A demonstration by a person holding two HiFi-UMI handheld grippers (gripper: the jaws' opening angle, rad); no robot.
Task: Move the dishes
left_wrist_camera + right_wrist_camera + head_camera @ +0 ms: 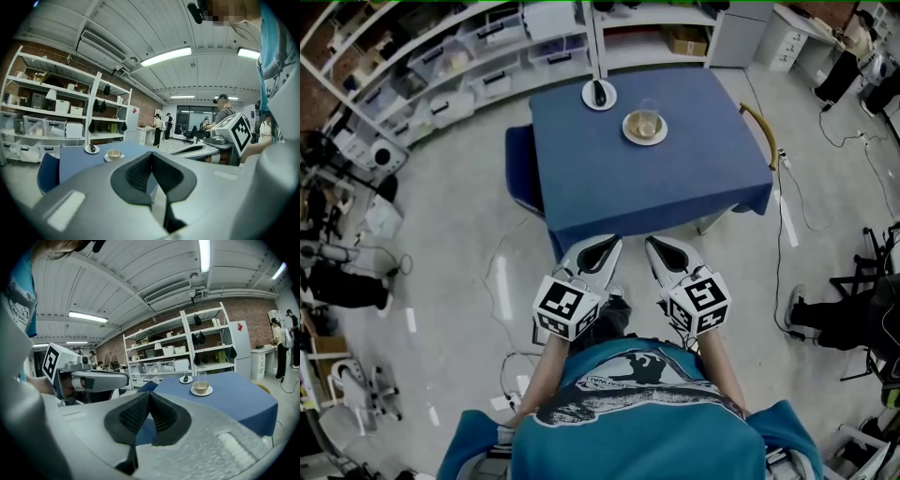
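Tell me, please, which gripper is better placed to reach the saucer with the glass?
Right, probably: the right gripper sits nearly in line with the saucer; the left gripper is offset leftwards. Both are shut.

No legible text or labels

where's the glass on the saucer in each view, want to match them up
Head view: the glass is in the upper middle, on the far part of the blue table.
Left gripper view: the glass is left of centre, small, at mid height.
Right gripper view: the glass is right of centre, on the table top.
Shared landmark: the small plate with a dark item on it, just left of the glass in every view.
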